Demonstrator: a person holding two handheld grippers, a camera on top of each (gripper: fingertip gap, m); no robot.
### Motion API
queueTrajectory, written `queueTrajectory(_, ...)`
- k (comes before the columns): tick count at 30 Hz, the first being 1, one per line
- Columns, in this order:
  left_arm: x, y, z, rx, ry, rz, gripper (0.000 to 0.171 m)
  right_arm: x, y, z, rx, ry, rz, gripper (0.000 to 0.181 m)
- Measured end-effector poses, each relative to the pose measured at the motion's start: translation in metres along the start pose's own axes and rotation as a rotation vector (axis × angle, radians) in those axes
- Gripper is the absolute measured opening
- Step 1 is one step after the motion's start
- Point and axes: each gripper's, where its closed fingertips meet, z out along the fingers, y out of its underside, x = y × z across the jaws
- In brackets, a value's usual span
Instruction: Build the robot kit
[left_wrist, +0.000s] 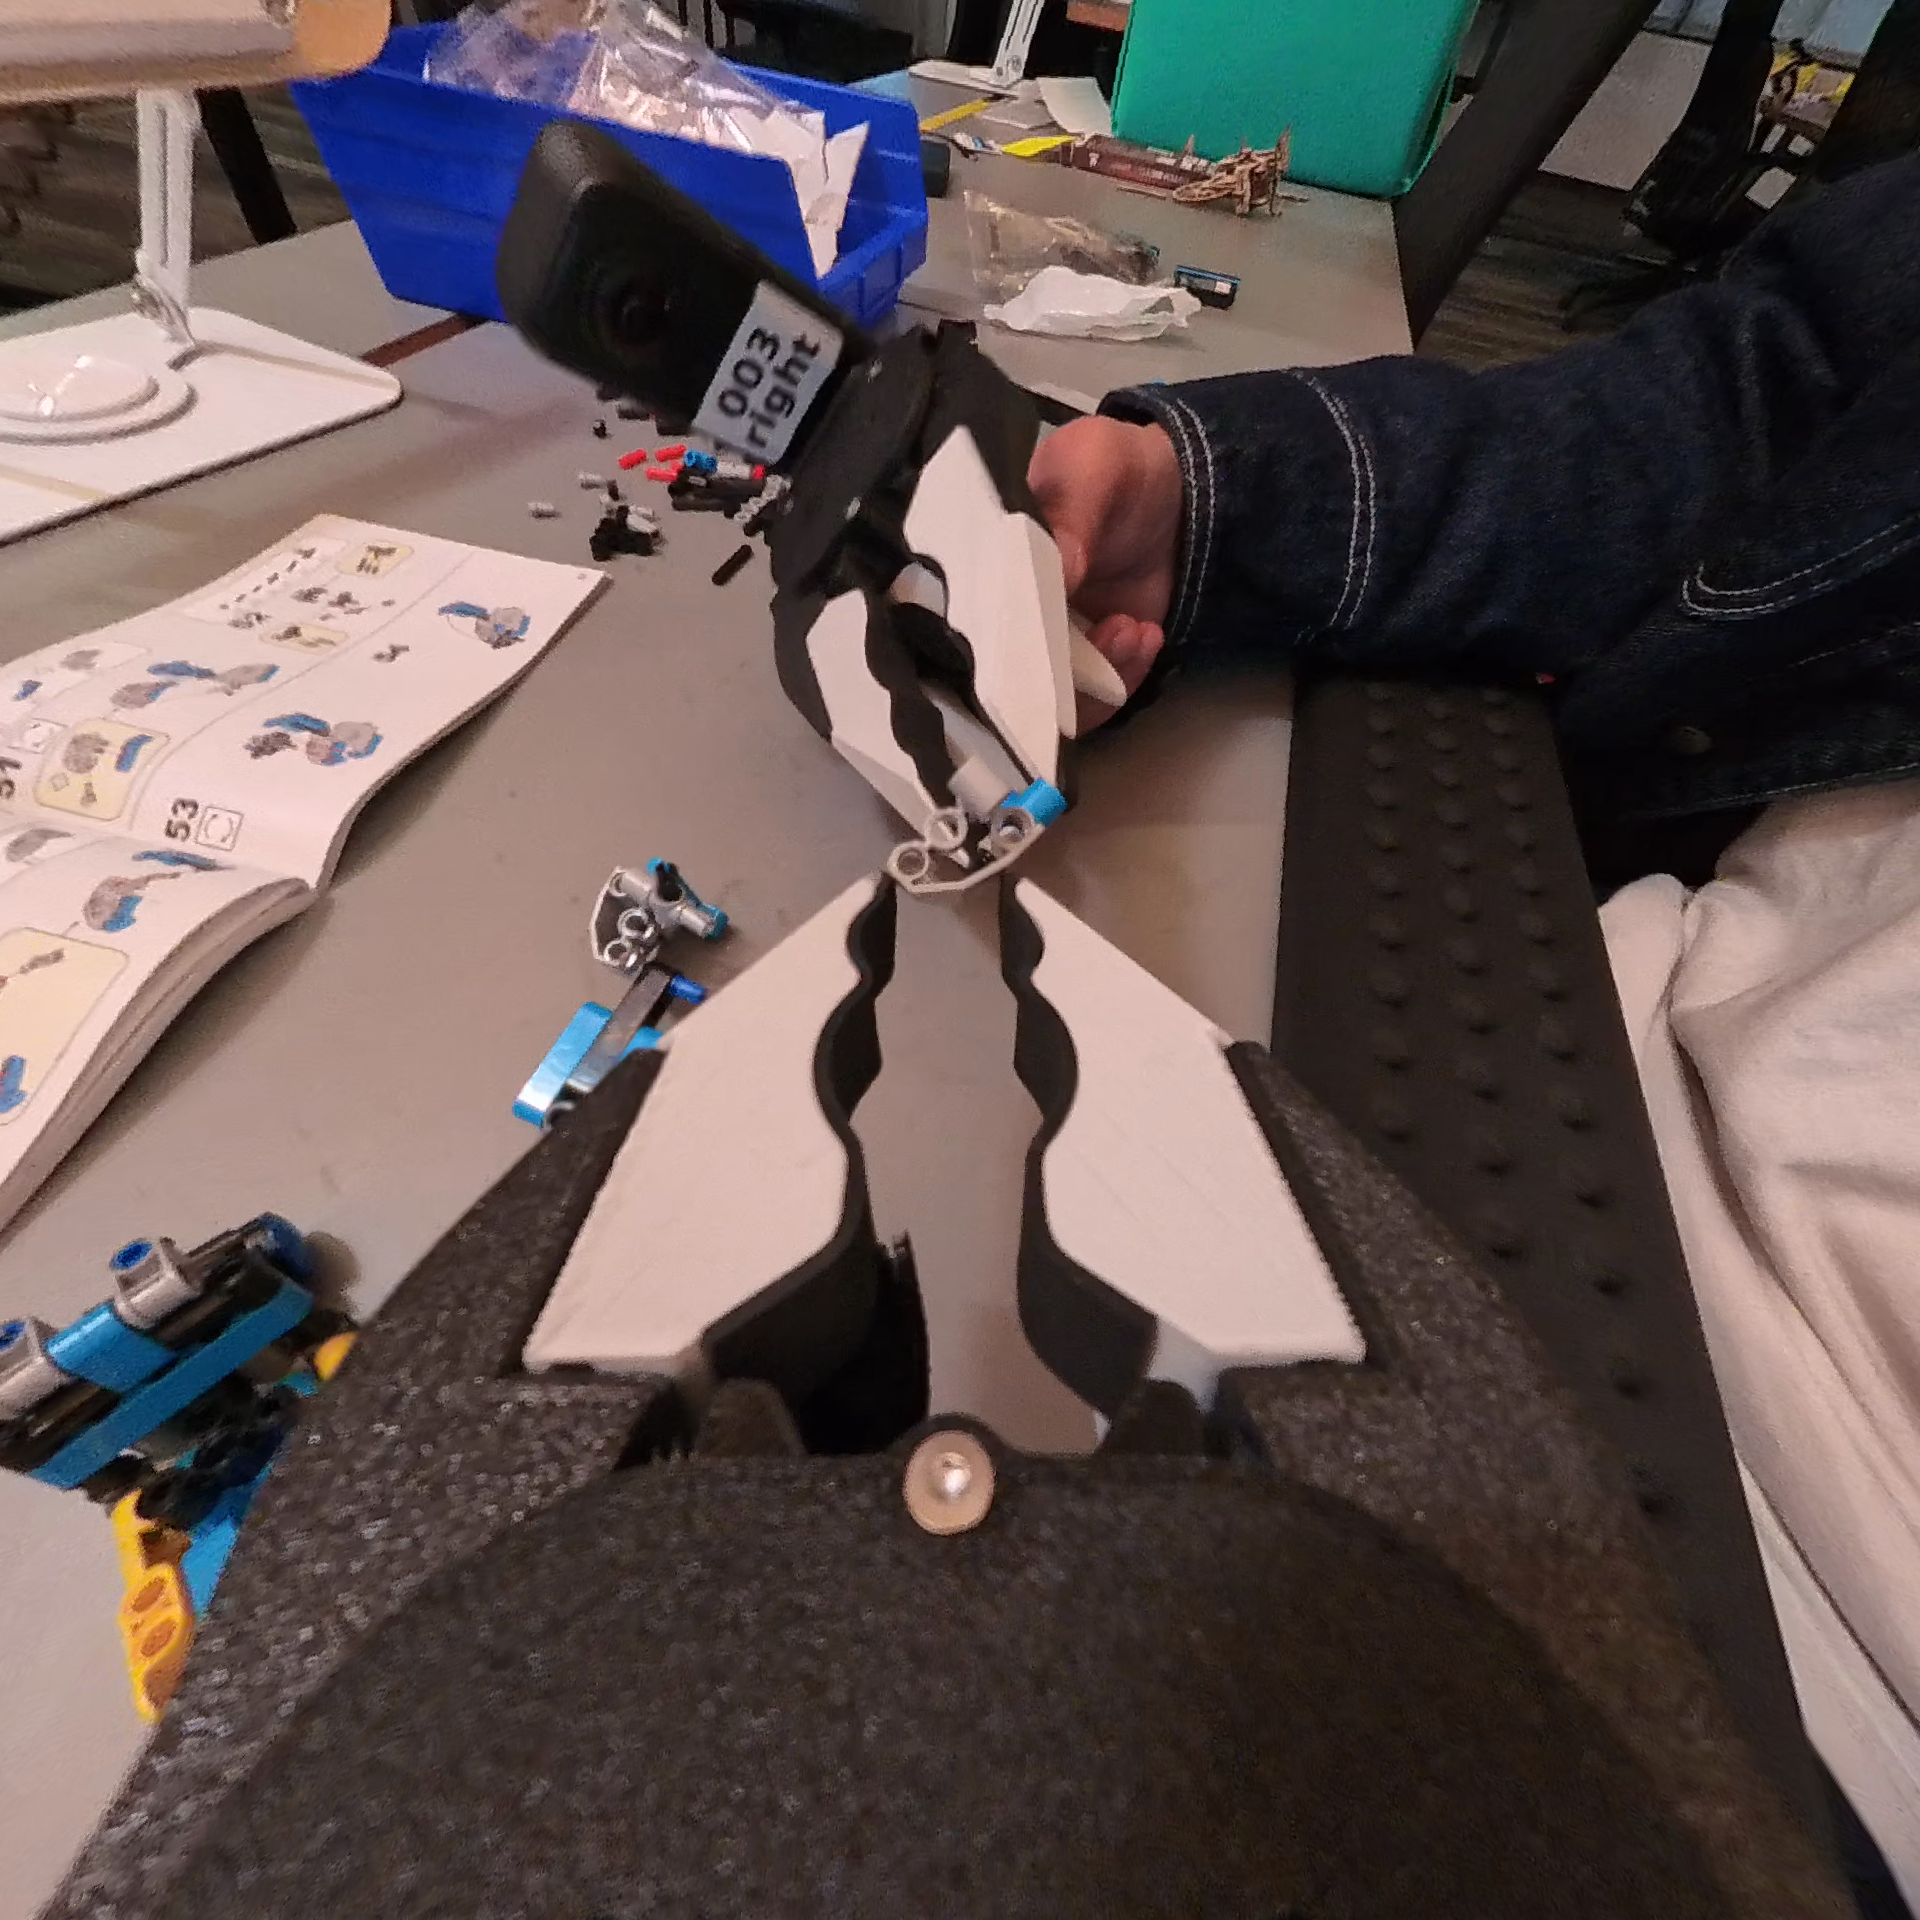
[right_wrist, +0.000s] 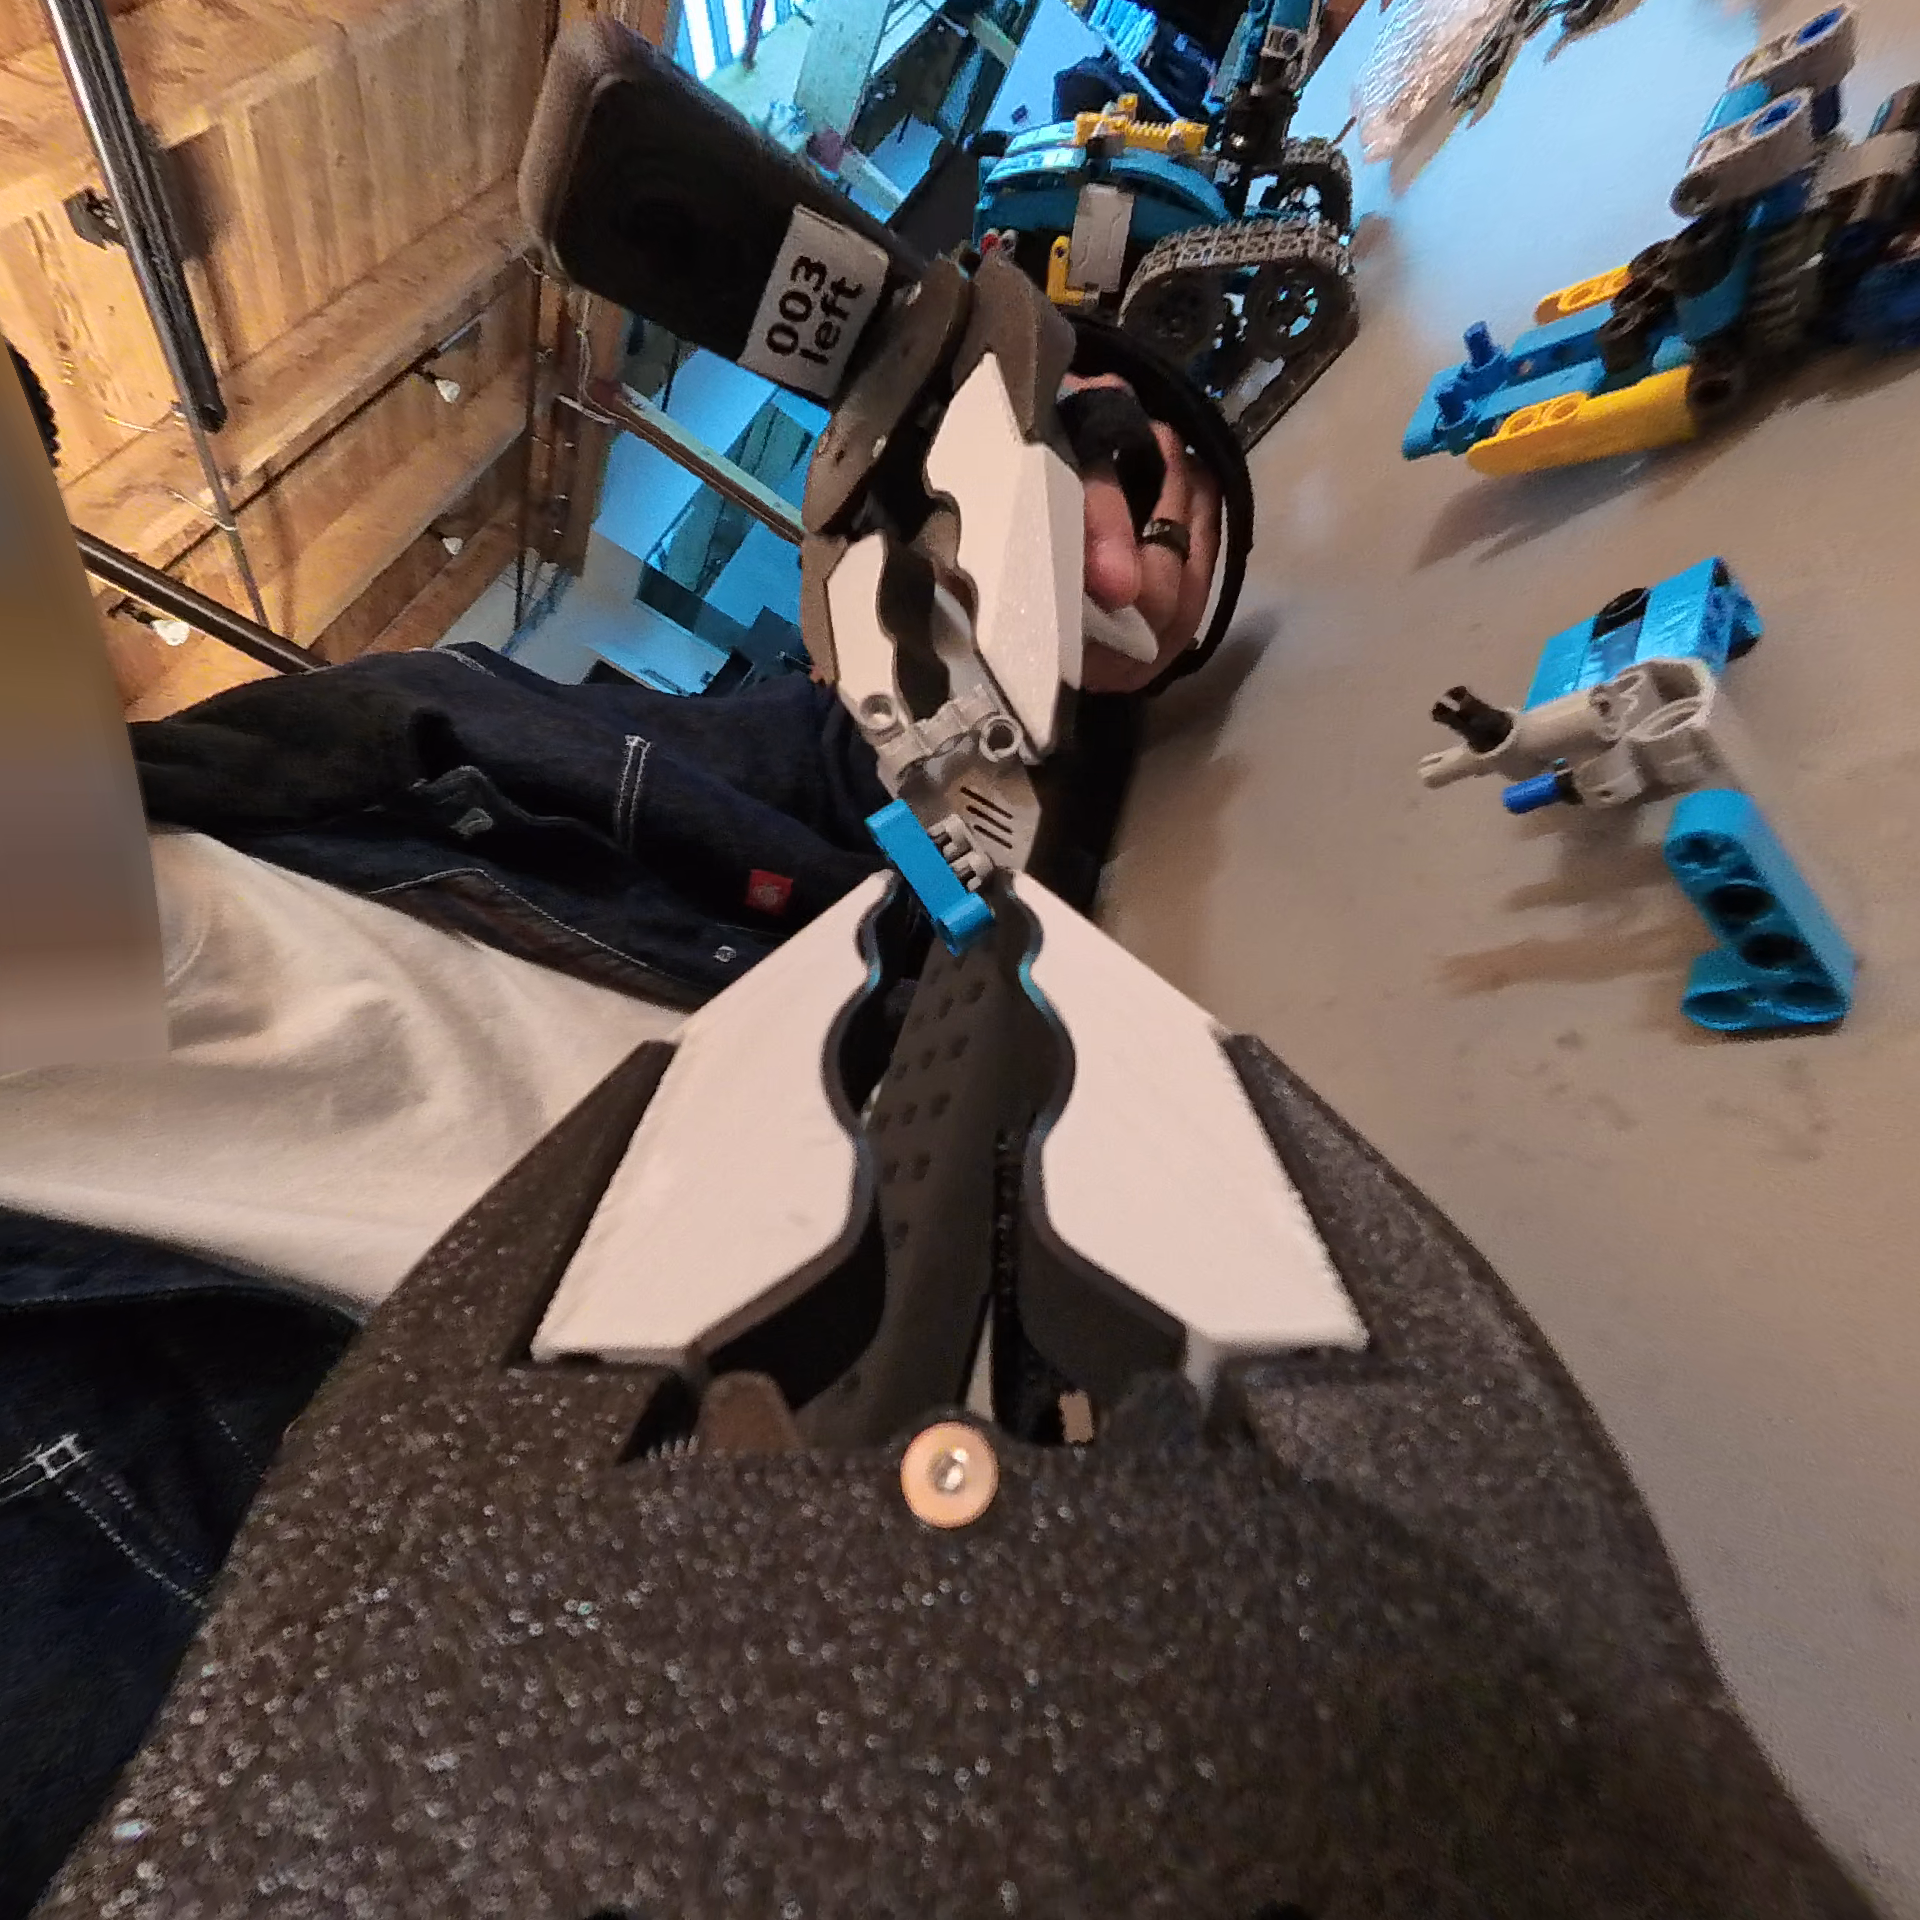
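Both claws meet mid-air over bench's near edge: left claw pinches grey part, right claw clamps its blue end. Twist → pin pops, bits drop off edge.

white-fingered black tool, speckled grey body, dark denim sleeve
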Motion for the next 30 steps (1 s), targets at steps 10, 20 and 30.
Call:
queueTrajectory(10, -0.023, 0.031, 0.007, -0.147, -0.073, -0.132, 0.0, 0.028, -0.001, -0.008, -0.074, 0.374, -0.351, 0.026)
queueTrajectory(20, -0.037, 0.047, 0.0, -0.216, -0.182, -0.068, 0.0, 0.036, 0.032, -0.008, -0.365, 0.672, -0.751, 0.031)
queueTrajectory(30, -0.033, 0.055, 0.006, -0.258, -0.155, -0.078, 0.006, 0.034, 0.049, 0.018, -0.433, 0.793, -0.952, 0.024)
